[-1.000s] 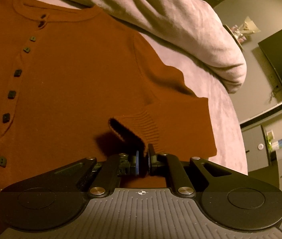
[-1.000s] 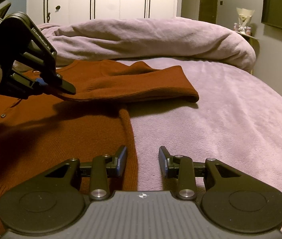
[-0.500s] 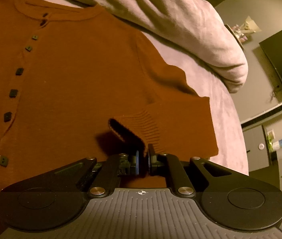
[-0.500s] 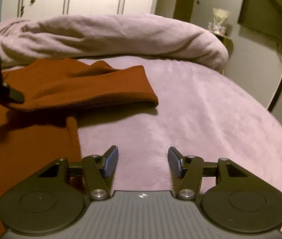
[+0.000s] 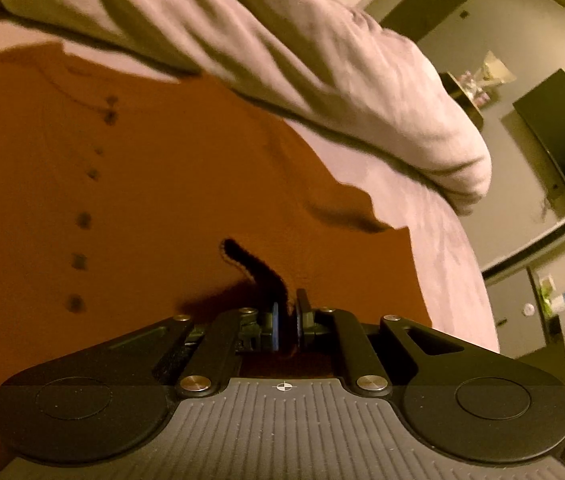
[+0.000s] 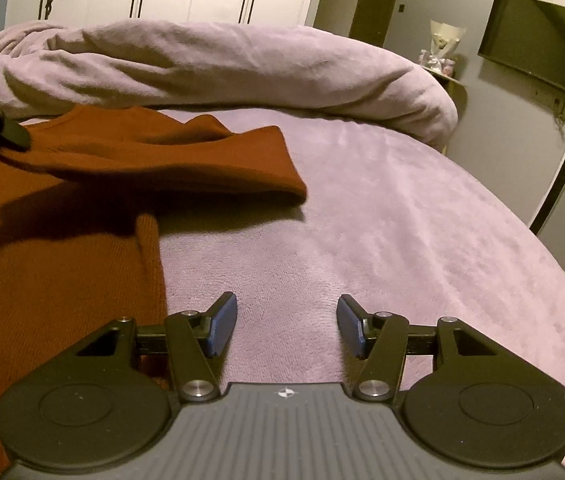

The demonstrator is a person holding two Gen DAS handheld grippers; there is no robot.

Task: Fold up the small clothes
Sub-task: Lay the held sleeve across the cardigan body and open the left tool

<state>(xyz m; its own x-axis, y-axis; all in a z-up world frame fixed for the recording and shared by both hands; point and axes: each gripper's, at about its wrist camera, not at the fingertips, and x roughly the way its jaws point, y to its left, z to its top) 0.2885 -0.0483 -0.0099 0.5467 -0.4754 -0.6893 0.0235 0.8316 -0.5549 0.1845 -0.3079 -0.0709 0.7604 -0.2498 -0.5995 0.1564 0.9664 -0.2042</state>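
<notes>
Rust-brown knit, the cardigan (image 5: 154,208) lies buttons-up on the bed (image 6: 402,216), filling the left and centre of your left wrist view, its neckline tucked against the rumpled duvet (image 6: 222,68) across the top. Your left tongs (image 5: 287,320) are pinched tight on the sleeve cuff (image 5: 254,268), lifting it over the body. In the right wrist view the folded sleeve (image 6: 186,156) ends in a rounded edge at centre frame; right of it the mauve blanket runs bare to the bed's curved edge. Your right tongs (image 6: 287,326) stand parted over that bare blanket, gripping nothing, just beside the cardigan's side hem.
</notes>
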